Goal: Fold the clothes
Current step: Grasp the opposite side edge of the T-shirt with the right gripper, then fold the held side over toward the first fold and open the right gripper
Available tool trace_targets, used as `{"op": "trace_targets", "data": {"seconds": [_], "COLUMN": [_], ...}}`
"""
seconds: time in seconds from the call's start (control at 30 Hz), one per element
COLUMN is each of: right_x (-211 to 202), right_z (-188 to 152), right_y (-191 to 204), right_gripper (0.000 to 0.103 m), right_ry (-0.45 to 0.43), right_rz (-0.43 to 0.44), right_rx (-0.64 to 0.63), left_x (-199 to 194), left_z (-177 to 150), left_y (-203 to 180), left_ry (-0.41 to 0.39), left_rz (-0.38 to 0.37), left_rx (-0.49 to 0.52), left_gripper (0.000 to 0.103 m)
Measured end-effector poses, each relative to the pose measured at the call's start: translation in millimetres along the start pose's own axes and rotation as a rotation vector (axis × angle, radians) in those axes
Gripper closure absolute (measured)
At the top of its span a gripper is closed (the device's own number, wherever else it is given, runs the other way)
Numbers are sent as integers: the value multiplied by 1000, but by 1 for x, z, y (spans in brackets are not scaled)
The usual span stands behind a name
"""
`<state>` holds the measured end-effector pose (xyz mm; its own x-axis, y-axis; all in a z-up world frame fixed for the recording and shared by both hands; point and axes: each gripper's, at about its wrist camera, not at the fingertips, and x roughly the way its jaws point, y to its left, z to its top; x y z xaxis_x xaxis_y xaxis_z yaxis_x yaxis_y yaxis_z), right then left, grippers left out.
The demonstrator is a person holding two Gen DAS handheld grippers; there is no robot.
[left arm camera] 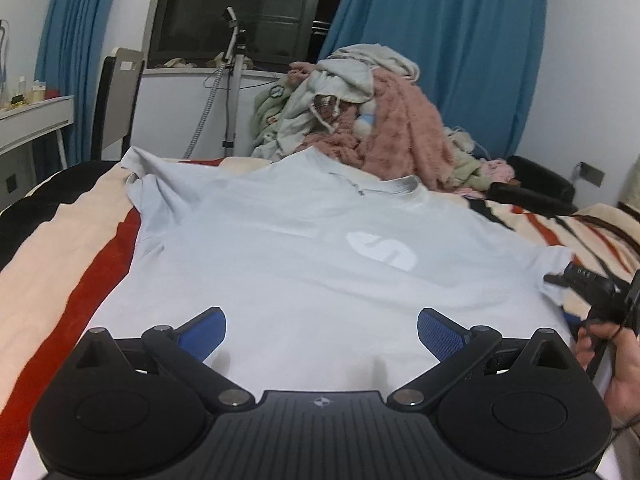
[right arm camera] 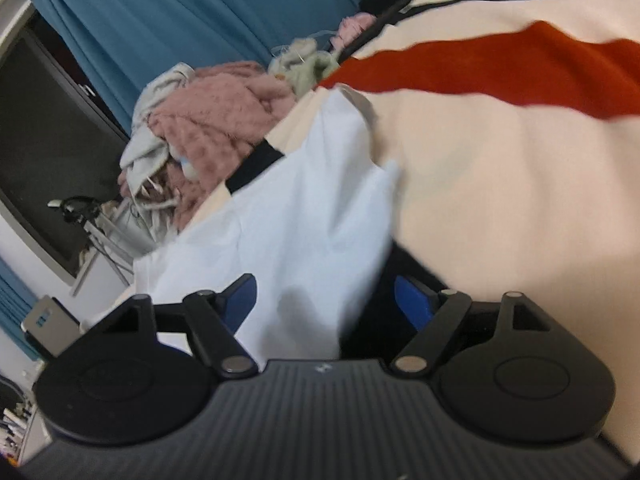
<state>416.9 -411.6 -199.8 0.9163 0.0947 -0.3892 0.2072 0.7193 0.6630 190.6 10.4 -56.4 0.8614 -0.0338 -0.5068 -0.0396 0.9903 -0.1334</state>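
Left wrist view: left gripper (left arm camera: pixel 321 334) spread apart over pale T-shirt (left arm camera: pixel 288 248) on bed (left arm camera: pixel 52 240); right gripper (right arm camera: pixel 325 300) apart around its sleeve.

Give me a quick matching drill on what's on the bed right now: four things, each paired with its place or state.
Things:
1. T-shirt
2. Pile of clothes
3. Left gripper
4. Right gripper

Places or states:
A. Heaped at the far end of the bed
B. Spread flat, logo facing up
C. Jaws open at the shirt's right sleeve
D. Jaws open above the shirt's near hem

Pairs: 1-B, 2-A, 3-D, 4-C
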Motion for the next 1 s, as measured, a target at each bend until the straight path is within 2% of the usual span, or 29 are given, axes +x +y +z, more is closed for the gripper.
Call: {"op": "trace_targets", "data": {"seconds": [0.17,0.3,0.37,0.43,0.47,0.6,0.77,0.9,1.0], "right_x": [50,77,77,72,68,42,10,-9,7], "right_z": [17,34,39,45,48,61,61,39,-1], "right_y": [6,18,25,33,38,83,178,264,305], "right_gripper": [24,24,41,85,91,93,94,94,94], "right_ry": [-58,-92,-118,-138,-149,-201,-228,-261,-225], "right_rz": [45,-16,-54,-103,-124,-148,-145,-111,-90], "right_rx": [-22,-55,-70,-77,-83,-186,-405,-606,-710], "left_x": [35,53,57,57,54,37,4,-22,-34], "left_z": [-2,-7,-7,-5,-4,3,15,25,32], "left_y": [8,13,15,16,17,26,50,71,86], "left_ry": [44,71,74,66,57,18,-22,-68,-95], "left_rz": [31,42,41,46,45,42,42,67,98], "left_rx": [-9,-18,-17,-6,-5,-10,-77,-111,-121], "left_gripper": [0,0,0,0,0,0,0,0,0]}}
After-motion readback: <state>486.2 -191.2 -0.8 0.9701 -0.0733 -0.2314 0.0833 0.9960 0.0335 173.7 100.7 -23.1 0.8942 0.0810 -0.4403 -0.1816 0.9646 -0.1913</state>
